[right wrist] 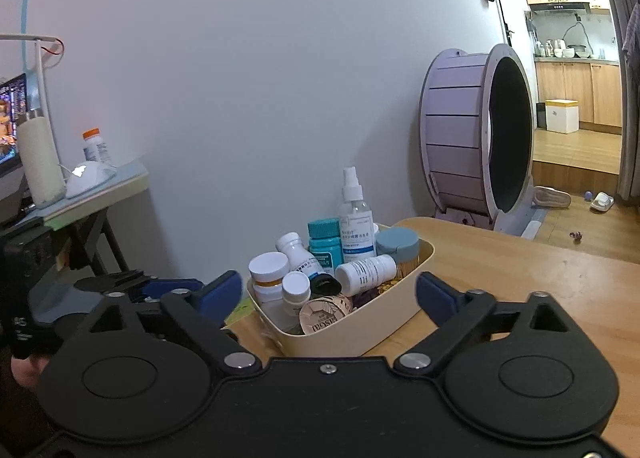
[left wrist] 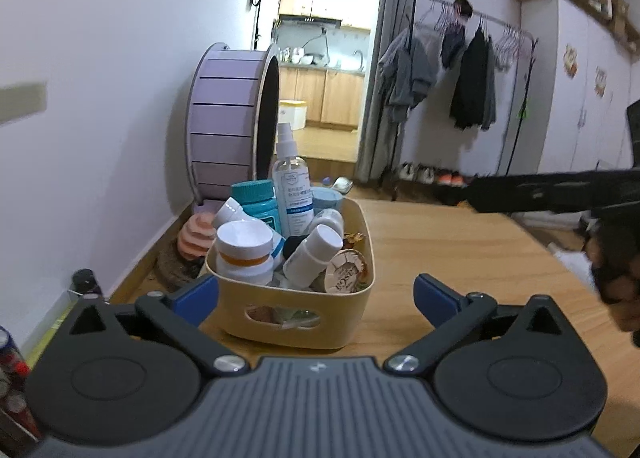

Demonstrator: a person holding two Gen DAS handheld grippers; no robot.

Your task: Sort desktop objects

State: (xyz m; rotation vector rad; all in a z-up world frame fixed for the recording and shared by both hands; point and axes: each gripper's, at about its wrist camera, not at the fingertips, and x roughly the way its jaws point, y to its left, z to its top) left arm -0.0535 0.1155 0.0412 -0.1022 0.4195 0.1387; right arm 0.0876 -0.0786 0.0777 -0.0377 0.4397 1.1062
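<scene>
The yellow bin (left wrist: 296,312) of bottles is sitting on the table (left wrist: 460,254), its long axis running away from the left tongs (left wrist: 316,296), which are nearer. Both left and right tongs (right wrist: 329,294) are gaping wide, holding nothing.

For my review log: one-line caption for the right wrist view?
Open right gripper faces a cream bin packed with bottles.

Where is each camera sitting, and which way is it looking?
Left wrist: sits on the left tool, looks over the yellow bin toward the kitchen doorway; its open blue fingers show.
Right wrist: sits on the right tool, looks over the bin toward the wall; its open blue fingers show.
Both share the bin, spray bottle and purple wheel.
</scene>
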